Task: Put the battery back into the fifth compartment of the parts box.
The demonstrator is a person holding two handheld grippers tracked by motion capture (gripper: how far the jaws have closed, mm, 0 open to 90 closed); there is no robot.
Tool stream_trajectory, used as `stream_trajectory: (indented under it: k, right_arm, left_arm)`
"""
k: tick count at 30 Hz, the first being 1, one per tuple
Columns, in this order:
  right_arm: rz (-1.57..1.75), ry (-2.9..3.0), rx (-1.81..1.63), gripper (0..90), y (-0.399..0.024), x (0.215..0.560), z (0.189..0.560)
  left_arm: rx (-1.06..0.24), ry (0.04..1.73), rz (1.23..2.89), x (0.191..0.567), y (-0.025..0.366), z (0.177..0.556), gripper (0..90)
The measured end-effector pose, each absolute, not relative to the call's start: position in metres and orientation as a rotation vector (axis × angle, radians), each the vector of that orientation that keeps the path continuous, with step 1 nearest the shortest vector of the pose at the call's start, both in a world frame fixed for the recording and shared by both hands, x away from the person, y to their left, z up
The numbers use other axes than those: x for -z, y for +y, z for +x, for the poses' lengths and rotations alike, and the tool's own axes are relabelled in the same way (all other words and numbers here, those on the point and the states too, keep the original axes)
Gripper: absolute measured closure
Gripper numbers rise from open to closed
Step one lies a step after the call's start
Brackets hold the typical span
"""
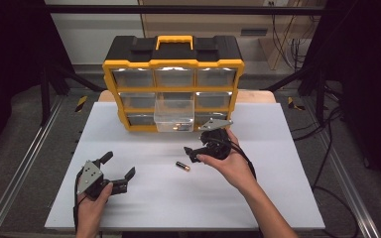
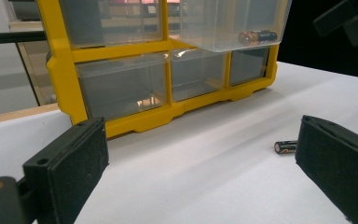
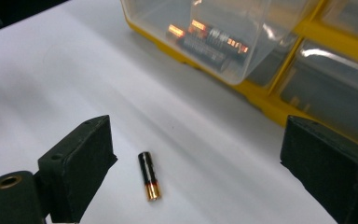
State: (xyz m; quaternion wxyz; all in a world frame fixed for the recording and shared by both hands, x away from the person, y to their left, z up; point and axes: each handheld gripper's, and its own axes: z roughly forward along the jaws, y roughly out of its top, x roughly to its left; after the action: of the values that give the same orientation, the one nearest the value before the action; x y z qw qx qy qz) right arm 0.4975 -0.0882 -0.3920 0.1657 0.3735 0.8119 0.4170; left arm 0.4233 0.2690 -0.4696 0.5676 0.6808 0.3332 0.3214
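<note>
A small black cylindrical battery with a copper-coloured end (image 1: 182, 166) is seen lying on its side on the white counter (image 1: 278, 198), just in front of the right gripper (image 1: 193, 153), whose jaws are spread wide and grasp nothing; in the right gripper view the battery (image 3: 148, 182) lies between and just ahead of the two black jaws, untouched. The right gripper is held low and angled towards the battery, a placing judged to suit a pick-up from the counter. Behind it, a yellow-and-black plastic organiser cabinet with clear drawers (image 1: 173, 89) stands at the counter's far side, and its clear plastic middle drawer (image 1: 174, 117) is pulled out, presumably so that batteries can be dropped in; at least one battery (image 2: 257, 37) is already seen inside through the drawer's wall. The left gripper (image 1: 116, 168) is rested on the counter well apart from the battery, its jaws likewise released and empty, apparently kept clear of the working space.
</note>
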Motion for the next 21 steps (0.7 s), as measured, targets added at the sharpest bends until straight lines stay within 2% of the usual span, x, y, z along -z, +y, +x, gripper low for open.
stream_trajectory:
  k: [9,21]
  right_arm:
    - [1.091,2.382,-1.122,11.7,-0.083,0.422,0.495]
    - [1.095,2.449,-1.052,10.5,-0.075,0.433,0.495]
  left_arm:
    - [-0.754,0.777,1.608,0.470,0.268,0.423,2.5]
    - [-0.755,0.776,1.607,0.470,0.268,0.423,2.6]
